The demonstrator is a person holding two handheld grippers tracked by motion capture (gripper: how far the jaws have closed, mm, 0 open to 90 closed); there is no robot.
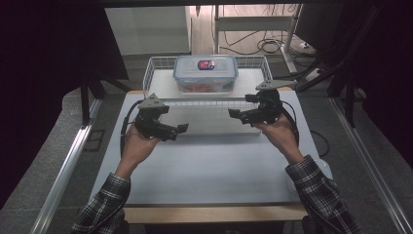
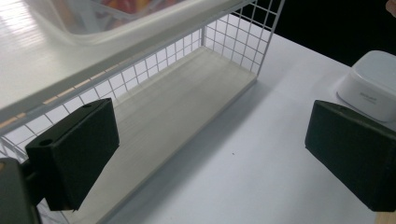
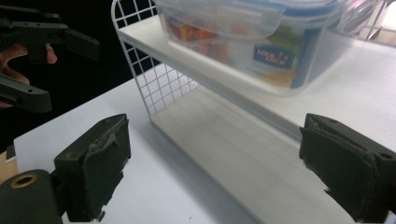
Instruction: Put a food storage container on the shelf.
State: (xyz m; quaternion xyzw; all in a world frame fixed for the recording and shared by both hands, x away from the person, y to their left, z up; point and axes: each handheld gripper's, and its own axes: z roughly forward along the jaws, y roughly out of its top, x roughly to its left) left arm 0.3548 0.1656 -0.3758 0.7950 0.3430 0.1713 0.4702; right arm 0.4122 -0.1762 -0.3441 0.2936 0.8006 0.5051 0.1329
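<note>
Now both my grippers, left (image 1: 181, 128) and right (image 1: 235, 114), hang open and empty before the rack (image 1: 155, 68); the box (image 1: 205, 73) sits on its top shelf. I'd approach level, one gripper per side.

Count of items on the counter (image 1: 209, 165)

One wire rack (image 1: 160, 66) with two shelves; one lidded plastic box (image 1: 205, 73) on the upper shelf; one small white case (image 2: 373, 84) beside the rack; two hand-held grippers, left (image 1: 182, 128) and right (image 1: 234, 114), each with two black fingers (image 2: 74, 158).
</note>
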